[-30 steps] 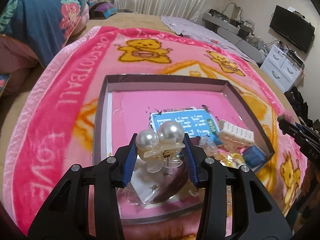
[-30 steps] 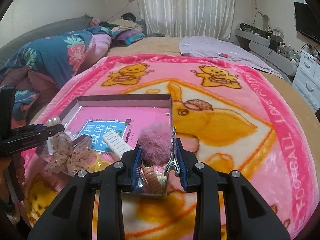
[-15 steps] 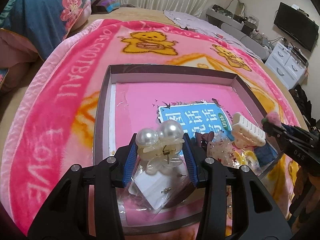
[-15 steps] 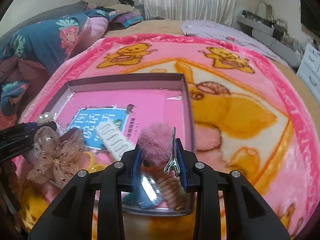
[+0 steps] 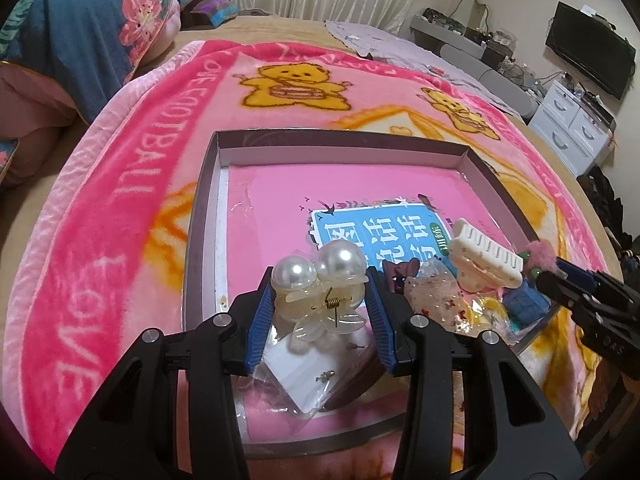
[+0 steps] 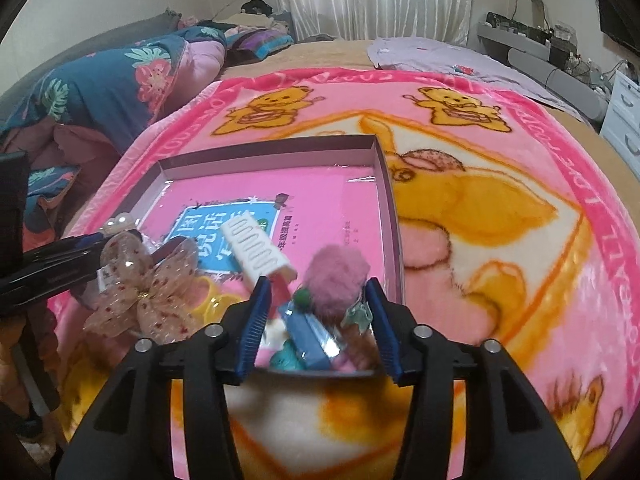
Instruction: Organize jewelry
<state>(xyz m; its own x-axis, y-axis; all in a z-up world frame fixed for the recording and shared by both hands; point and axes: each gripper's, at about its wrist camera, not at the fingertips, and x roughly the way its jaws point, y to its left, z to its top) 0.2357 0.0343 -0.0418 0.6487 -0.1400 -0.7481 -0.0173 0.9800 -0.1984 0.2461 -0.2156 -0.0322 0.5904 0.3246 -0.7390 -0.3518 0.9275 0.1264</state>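
Spread over the bed, a pink blanket (image 5: 120, 184) carries the tray (image 5: 204, 200), where most accessories already lie at its near end; the right gripper (image 6: 316, 312), jaws spread, releases the pompom clip (image 6: 336, 276) there, while the left gripper (image 5: 320, 304) pinches the pearl clip (image 5: 320, 292), not yet placed.

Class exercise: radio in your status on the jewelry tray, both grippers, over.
Left gripper shut on pearl claw clip, over tray. Right gripper open, pink pom-pom clip loose between its fingers. White claw clip and bow crowd the near corner.
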